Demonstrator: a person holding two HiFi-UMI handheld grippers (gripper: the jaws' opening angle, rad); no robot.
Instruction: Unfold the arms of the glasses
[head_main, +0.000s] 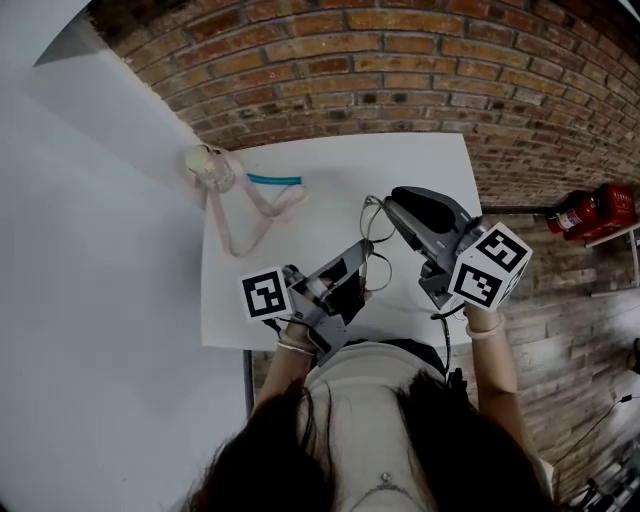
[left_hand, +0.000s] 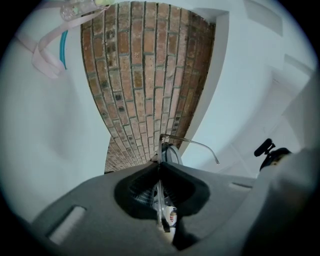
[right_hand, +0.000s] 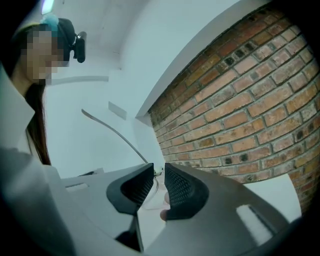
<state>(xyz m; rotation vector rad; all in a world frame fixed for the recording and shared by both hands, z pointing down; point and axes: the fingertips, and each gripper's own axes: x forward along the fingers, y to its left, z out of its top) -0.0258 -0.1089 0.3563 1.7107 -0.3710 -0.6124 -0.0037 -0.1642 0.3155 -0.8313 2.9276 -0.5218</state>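
Note:
Thin wire-framed glasses hang above the white table, held between both grippers. My left gripper is shut on the frame from the near side; in the left gripper view its jaws pinch the rim and lens edge-on. One thin arm sticks out to the right, clear of the jaws. My right gripper comes in from the right, above the frame. Its jaws are closed to a narrow gap on the hinge end of the other arm, which runs up and left.
A pink strap tied to a small clear bottle lies at the table's far left, with a teal strip beside it. A brick wall rises behind the table. A red fire extinguisher stands on the floor at the right.

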